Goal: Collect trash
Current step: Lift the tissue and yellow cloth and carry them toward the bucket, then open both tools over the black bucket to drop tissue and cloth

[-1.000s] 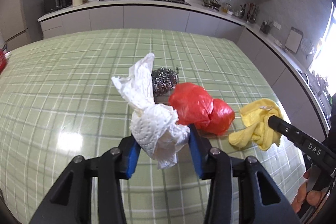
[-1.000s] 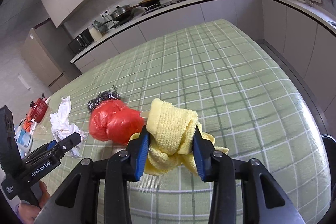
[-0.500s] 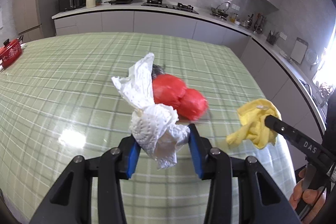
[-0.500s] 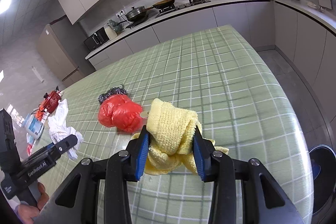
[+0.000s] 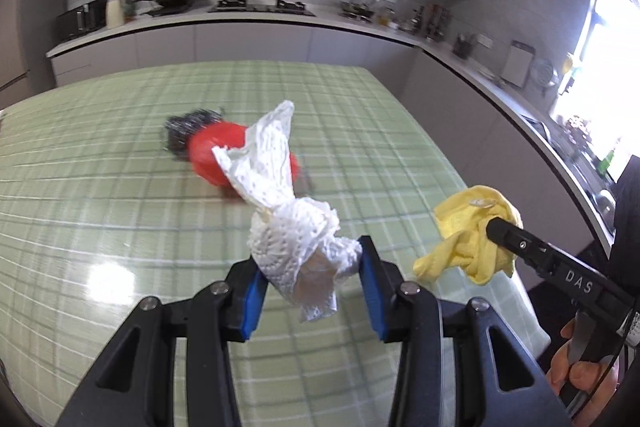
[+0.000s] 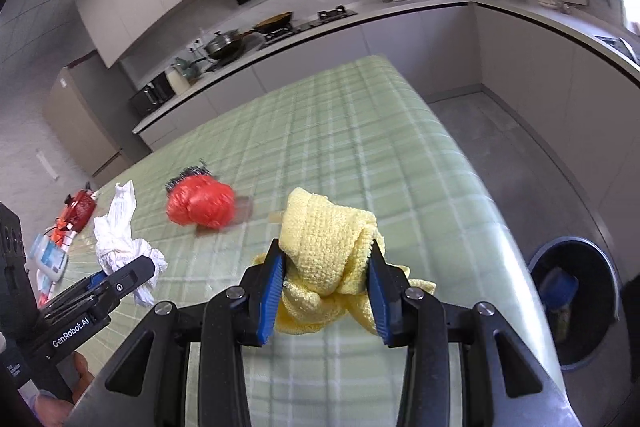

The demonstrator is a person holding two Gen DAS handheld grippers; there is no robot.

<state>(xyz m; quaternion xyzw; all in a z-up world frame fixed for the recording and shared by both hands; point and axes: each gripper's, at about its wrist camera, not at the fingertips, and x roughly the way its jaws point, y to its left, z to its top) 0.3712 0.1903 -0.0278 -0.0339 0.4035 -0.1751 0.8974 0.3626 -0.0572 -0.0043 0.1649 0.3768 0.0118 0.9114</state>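
The paper towel (image 5: 298,247) sits between the left gripper's (image 5: 308,279) fingers, above the table (image 5: 100,211); ahead of it and slightly left lies the plastic bag (image 5: 208,157) on the table, with the steel scrubber (image 5: 186,131) touching the bag's far-left side. The cloth (image 6: 328,251) sits between the right gripper's (image 6: 326,291) fingers — over the table's near right edge. To that gripper's right, down on the floor beside the table, stands the bin (image 6: 576,283) — holding some items.
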